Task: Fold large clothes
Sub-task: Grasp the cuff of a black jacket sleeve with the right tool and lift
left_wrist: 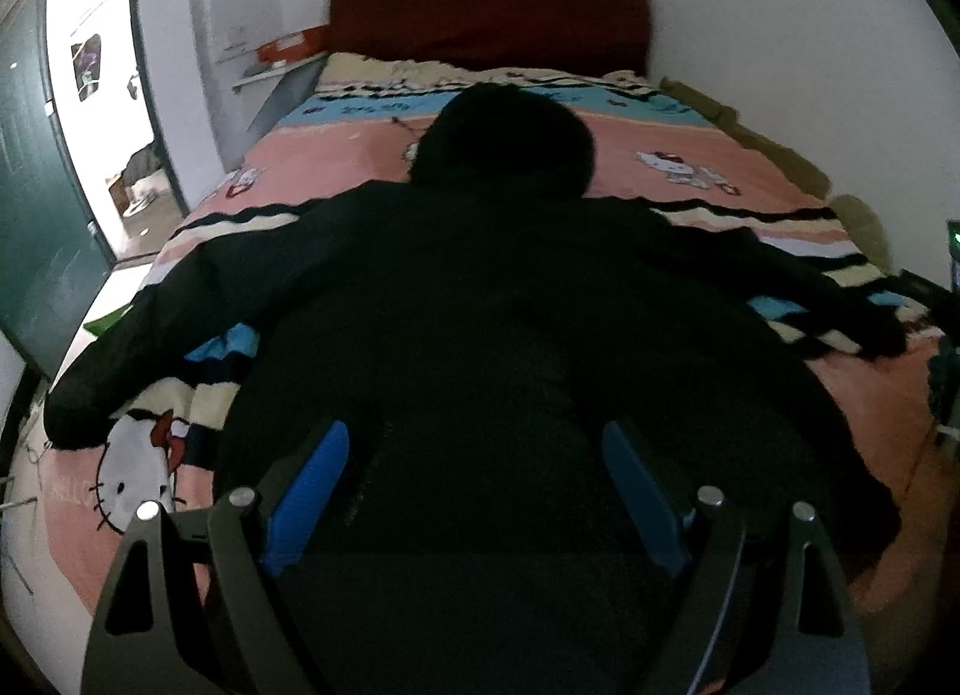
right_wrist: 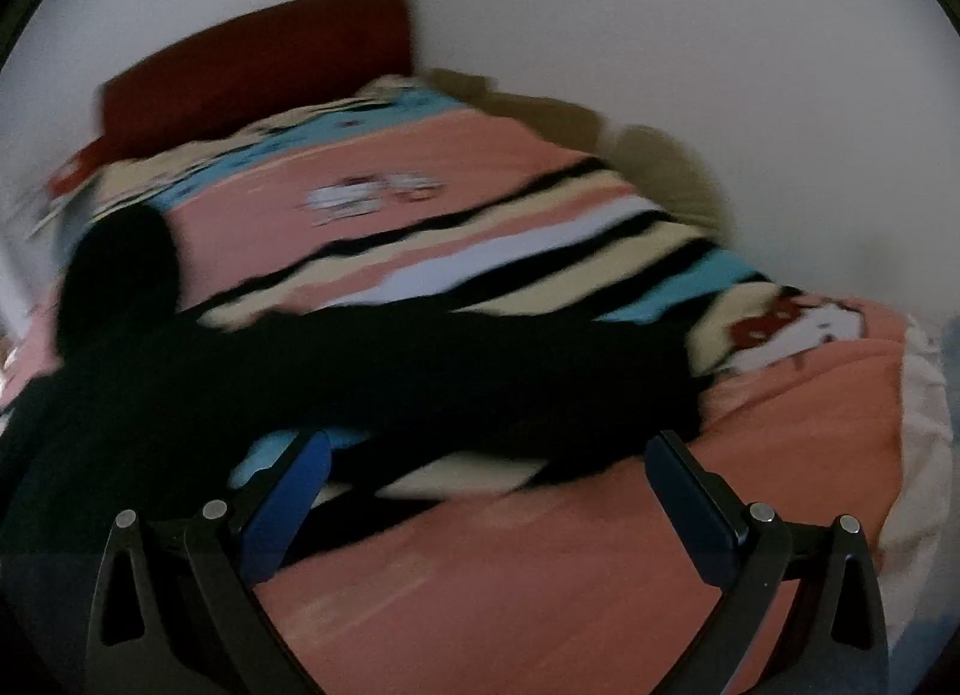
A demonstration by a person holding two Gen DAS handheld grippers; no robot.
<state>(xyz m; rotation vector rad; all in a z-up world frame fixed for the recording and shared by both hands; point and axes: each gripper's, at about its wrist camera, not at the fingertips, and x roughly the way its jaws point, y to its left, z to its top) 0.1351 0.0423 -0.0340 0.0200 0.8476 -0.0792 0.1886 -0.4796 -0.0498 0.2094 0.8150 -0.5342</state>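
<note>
Fabric is what we are dealing with: a black hooded jacket [left_wrist: 480,299] spread flat, back up, across a bed [left_wrist: 660,155] covered with a pink cartoon-print blanket, its hood toward the dark red headboard [left_wrist: 489,17] and both sleeves stretched out to the sides. We judge it soft and limp, probably with some weight given its bulk, so it should drape and sag when lifted and hold no shape of its own; nothing about it looks fragile. We would take it at a cuff or sleeve end, or at a hem corner, pinching a single edge, not a thick bunch. Our left gripper [left_wrist: 474,485] hovers over the lower body of the jacket with its blue-padded jaws spread wide and nothing between them. Our right gripper [right_wrist: 486,491] is likewise spread and empty, hanging above the right sleeve [right_wrist: 480,371] and bare blanket. The left view gives us the whole garment, an open doorway [left_wrist: 102,95] and a bedside shelf; the right view, blurred, shows the sleeve's far end and the wall-side edge of the bed.
</note>
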